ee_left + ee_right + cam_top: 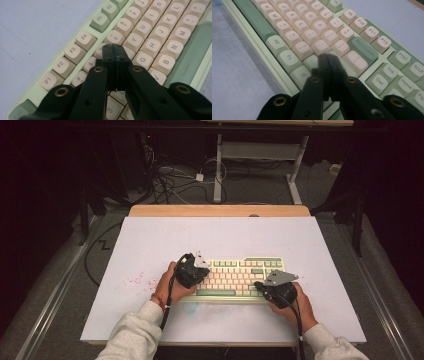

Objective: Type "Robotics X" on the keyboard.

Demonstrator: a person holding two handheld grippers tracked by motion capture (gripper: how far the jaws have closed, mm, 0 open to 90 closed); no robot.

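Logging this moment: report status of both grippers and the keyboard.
Left gripper shut, over keyboard's left half. Right gripper shut, over its right half. Nothing blocking.

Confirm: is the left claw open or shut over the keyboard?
Shut. The left claw has both black jaws pressed together, no gap, tips above the cream-and-green plastic keyboard, holding nothing.
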